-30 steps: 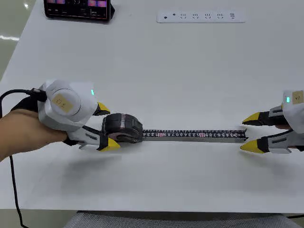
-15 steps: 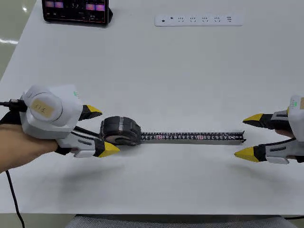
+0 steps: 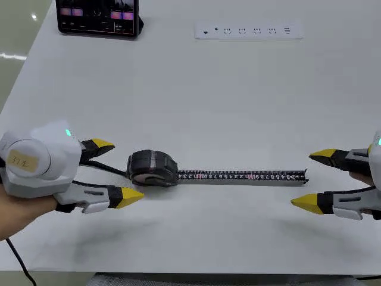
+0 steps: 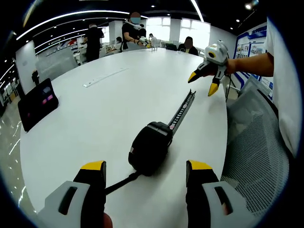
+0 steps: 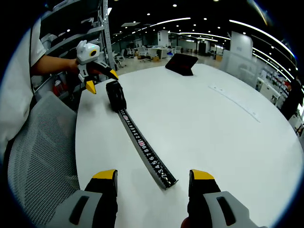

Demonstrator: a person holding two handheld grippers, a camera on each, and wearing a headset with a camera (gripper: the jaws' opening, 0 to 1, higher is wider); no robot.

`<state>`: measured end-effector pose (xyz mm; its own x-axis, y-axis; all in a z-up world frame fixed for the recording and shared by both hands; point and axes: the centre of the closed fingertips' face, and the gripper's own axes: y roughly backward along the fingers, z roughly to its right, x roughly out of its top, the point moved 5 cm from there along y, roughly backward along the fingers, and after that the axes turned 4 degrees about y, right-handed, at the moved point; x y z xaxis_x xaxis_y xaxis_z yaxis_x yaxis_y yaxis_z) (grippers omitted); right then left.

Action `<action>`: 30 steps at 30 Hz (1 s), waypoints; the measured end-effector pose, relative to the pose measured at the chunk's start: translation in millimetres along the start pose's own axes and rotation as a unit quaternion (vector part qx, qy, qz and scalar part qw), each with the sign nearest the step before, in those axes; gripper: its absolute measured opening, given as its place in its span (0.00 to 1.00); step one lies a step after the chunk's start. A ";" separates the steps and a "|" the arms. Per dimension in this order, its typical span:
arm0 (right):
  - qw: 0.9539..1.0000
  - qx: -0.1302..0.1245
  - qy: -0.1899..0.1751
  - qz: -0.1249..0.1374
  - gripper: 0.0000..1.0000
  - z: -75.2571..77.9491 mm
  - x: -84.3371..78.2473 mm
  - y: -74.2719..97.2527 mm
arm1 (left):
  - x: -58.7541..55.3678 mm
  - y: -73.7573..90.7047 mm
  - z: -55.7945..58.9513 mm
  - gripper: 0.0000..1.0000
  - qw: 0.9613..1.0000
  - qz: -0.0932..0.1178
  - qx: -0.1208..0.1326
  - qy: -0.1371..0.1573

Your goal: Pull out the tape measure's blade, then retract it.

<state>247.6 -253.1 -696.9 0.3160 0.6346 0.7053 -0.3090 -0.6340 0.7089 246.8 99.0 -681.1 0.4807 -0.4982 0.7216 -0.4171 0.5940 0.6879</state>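
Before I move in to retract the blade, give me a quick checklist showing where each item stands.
1. Blade out and lying flat on the table: ok.
2. Left gripper open, case just ahead of its jaws, not touching: ok.
3. Right gripper open, blade tip just ahead, not touching: ok.
4. Lock on the case: cannot tell, too small to see.
5. Strap trails from the case toward the left gripper and may get into the grasp: not ok.
6. Tablet and power strip at the far edge, away from the work: ok.
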 end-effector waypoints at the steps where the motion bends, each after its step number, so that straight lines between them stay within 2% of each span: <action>1: 1.000 -0.002 -0.001 0.001 0.59 -0.2 -0.4 0.8 | -0.4 1.5 0.9 0.65 1.000 0.003 0.002 0.000; 8: 1.000 -0.021 -0.016 0.014 0.61 -4.4 -1.3 9.6 | -3.6 11.1 6.8 0.67 0.999 0.030 0.016 0.013; 13: 0.999 -0.027 -0.023 0.017 0.61 -10.3 -4.5 17.0 | -8.9 15.3 11.5 0.68 0.999 0.032 0.022 0.016; 23: 0.999 -0.032 -0.029 0.013 0.66 -22.6 -14.7 25.9 | -19.1 26.3 22.3 0.71 0.996 0.058 0.037 0.060; 30: 0.999 -0.033 -0.033 0.018 0.70 -31.7 -17.8 29.3 | -25.9 32.4 28.7 0.74 0.994 0.065 0.050 0.072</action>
<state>204.5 -269.0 -688.6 0.3616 0.5798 0.7302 -0.3797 -0.6237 0.6833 198.7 113.1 -675.3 0.5203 -0.3213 0.7913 -0.5546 0.5775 0.5991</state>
